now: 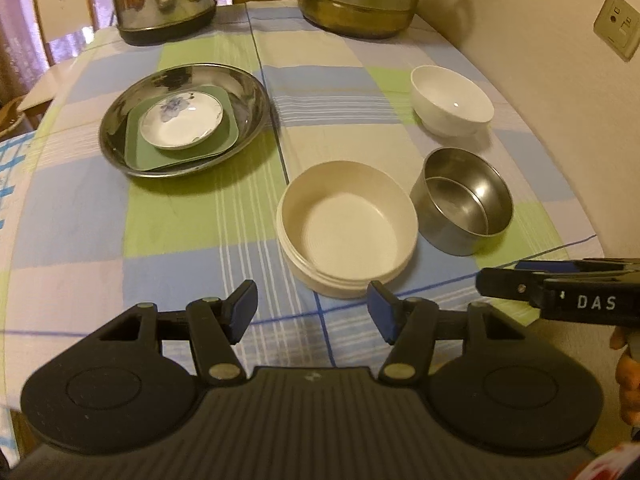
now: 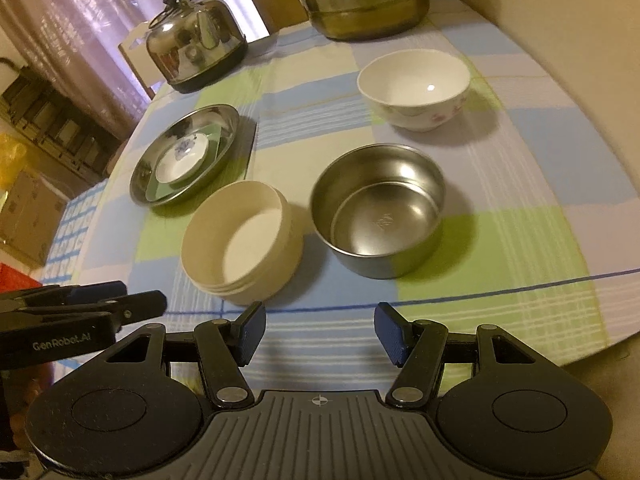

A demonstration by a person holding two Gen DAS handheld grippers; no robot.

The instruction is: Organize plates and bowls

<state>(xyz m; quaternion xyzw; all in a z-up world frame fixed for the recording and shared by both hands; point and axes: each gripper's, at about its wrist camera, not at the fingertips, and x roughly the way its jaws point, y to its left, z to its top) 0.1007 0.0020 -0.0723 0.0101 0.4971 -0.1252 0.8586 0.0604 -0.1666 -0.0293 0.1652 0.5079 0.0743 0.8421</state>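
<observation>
Both the left gripper [image 1: 312, 308] and right gripper [image 2: 320, 330] hover with jaws spread, nothing between them. Just beyond them sits the round cream plastic bowl [image 1: 346, 226], probably light and stiff; its thin rim looks the best hold. Just right of it stands the shiny steel bowl [image 2: 378, 208], rigid but likely slippery. Beyond that bowl is the white ceramic bowl [image 2: 414, 88], likely heavier and breakable. Left of the cream bowl, the steel plate [image 1: 184, 120] holds a green square plate [image 1: 140, 148] and white flowered saucer [image 1: 182, 122].
</observation>
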